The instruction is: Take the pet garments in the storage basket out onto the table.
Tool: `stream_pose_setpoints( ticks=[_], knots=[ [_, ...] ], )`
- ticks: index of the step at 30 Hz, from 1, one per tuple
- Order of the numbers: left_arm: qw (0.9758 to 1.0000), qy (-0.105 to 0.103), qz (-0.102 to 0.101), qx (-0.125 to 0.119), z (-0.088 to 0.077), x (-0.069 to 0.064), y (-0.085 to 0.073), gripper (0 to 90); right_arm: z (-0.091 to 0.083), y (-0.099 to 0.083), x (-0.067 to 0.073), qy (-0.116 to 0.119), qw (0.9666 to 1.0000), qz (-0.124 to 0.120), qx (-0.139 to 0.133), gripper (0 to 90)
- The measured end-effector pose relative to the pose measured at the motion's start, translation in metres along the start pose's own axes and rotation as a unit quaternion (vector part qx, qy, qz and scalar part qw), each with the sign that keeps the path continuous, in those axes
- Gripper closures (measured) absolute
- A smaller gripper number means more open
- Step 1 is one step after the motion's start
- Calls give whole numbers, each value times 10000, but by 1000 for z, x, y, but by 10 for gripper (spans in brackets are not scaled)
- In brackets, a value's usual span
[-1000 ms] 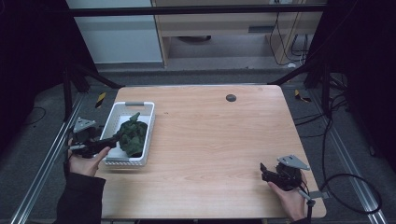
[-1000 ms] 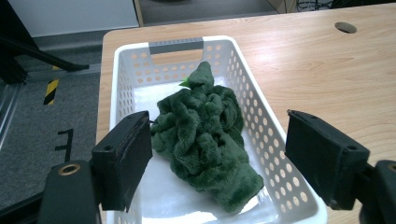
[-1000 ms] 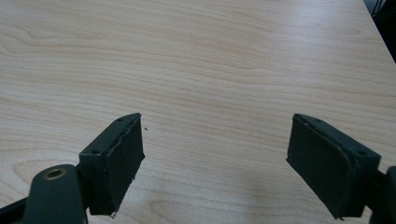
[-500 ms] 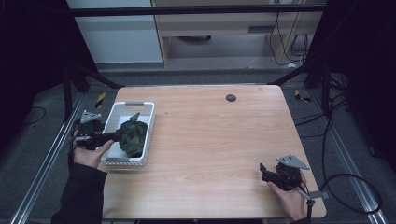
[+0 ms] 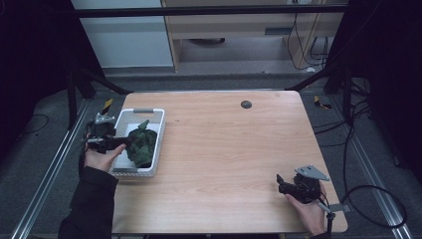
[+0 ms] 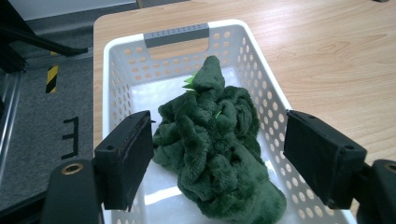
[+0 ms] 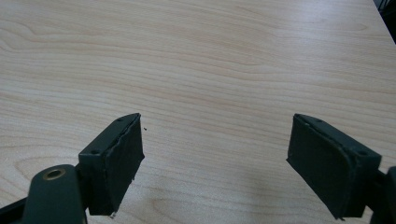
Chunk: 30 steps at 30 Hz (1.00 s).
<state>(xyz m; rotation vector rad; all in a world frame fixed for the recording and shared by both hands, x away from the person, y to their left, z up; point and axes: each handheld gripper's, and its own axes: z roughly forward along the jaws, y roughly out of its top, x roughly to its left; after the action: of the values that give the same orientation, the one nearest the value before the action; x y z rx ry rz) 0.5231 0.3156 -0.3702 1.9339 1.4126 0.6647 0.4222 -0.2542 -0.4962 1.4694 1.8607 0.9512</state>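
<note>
- The left gripper [image 6: 217, 156] is wide open — its two black jaws stand on either side of the green plush toy [image 6: 217, 154], and I cannot tell if the left pad touches the fur.
- The plush toy lies inside the white basket [image 6: 175, 35], in the middle of the left gripper view.
- In the high view the basket [image 5: 158, 144] sits at the left edge of the wooden table [image 5: 224, 149].
- The right gripper [image 7: 215, 165] is also wide open — it holds nothing, only bare wood is between the jaws. It [image 5: 281, 181] is at the lower right of the high view.
</note>
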Motion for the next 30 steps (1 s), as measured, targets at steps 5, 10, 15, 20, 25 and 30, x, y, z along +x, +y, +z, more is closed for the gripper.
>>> stream_pose_setpoints(
  ticks=[5,10,15,20,25,30],
  knots=[
    [9999,10,31,96,5,1,3,230,0,0,0,2,10000,10,5,179],
    [9997,-25,68,227,11,2,7,228,1,0,0,-5,10000,-4,14,178],
    [9994,-63,109,325,16,3,11,228,1,0,0,6,10000,-6,21,177],
    [9988,-56,135,466,26,4,13,228,1,-1,0,6,10000,-3,31,176],
    [9983,-39,168,563,33,4,14,234,1,-1,-1,5,10000,-1,28,176],
    [9975,-39,151,687,39,6,15,241,1,-1,-1,25,10000,1,48,174]
  ],
)
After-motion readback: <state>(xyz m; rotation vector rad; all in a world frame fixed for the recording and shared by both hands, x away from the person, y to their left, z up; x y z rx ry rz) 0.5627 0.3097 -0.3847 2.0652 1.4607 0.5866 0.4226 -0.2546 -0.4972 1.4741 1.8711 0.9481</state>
